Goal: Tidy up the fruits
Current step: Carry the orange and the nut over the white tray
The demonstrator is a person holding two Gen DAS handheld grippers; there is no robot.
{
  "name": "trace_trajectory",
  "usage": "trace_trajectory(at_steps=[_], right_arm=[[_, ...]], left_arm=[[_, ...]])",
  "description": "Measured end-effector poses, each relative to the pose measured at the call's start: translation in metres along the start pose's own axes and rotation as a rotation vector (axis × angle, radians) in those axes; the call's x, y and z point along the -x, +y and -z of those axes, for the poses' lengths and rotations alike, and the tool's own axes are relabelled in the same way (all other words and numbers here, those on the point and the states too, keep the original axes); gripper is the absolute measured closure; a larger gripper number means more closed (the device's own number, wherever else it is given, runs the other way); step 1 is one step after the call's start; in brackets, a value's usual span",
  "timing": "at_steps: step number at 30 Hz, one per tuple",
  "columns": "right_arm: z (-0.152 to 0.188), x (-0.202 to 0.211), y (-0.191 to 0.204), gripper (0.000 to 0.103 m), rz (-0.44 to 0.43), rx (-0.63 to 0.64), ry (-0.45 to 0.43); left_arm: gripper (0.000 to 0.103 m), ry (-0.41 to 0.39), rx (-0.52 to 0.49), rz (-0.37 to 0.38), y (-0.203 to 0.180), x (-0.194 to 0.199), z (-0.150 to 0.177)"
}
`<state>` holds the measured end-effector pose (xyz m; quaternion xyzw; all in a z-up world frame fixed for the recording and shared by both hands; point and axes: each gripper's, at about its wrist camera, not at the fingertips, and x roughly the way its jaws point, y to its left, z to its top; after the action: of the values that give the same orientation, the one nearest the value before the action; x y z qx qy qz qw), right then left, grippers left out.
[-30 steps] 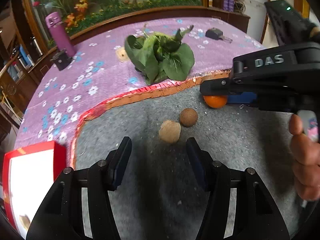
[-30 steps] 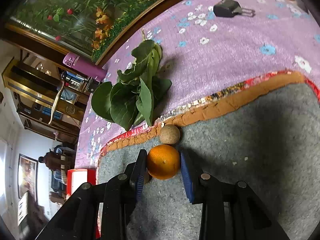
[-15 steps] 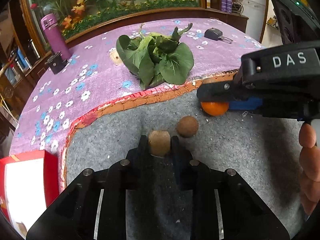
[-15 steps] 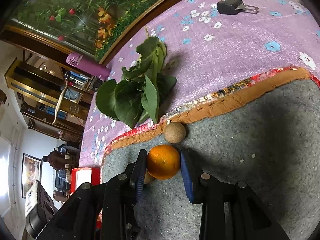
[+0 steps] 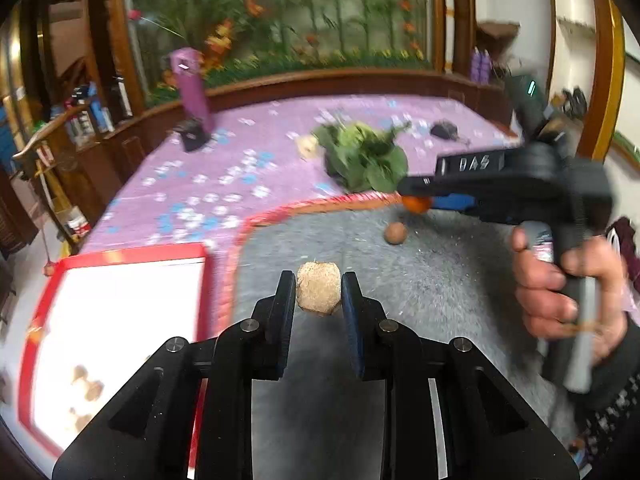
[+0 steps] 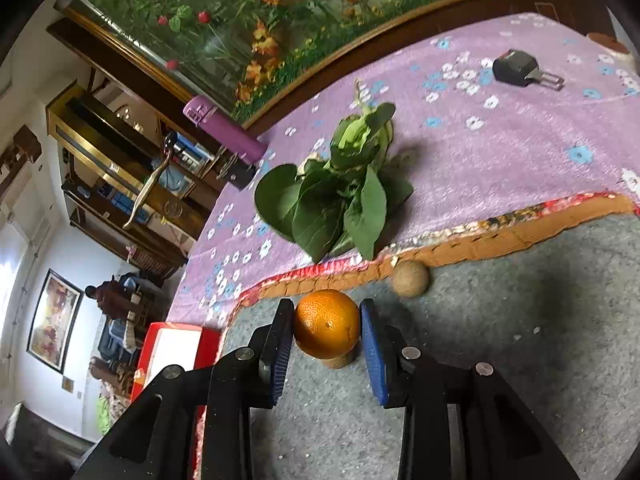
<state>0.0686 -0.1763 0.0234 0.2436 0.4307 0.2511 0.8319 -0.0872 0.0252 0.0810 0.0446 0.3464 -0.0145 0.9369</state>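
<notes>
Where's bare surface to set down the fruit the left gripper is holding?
Most room: the grey mat between the left gripper and the small brown fruit. The red-rimmed tray is bare across its middle, with fruit only at its near corner. It is crowded by the mat's far edge: leafy greens, the orange in the right gripper.

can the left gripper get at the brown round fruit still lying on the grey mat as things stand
Probably not right now: the left gripper is already shut on a tan fuzzy fruit. The path over the grey mat to the brown round fruit looks free, but its fingers are occupied.
</notes>
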Motion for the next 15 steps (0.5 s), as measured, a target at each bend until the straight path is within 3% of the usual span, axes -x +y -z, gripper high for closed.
trace_trajectory(at_steps=[7,12,15], right_arm=[[0.007,-0.002,-0.012,0.071,0.074,0.005,-0.048],[0.016,0.001,-0.025,0.070,0.103,-0.064,-0.052],[0.019,0.009,-0.010,0.071,0.089,-0.075,-0.058]], left_arm=[[0.080,-0.108,0.111,-0.119,0.073,0.080,0.021],[0.080,-0.137,0.219,-0.218,0.137,0.118,0.049],[0.080,-0.148,0.246,-0.272,0.162,0.132,0.063]])
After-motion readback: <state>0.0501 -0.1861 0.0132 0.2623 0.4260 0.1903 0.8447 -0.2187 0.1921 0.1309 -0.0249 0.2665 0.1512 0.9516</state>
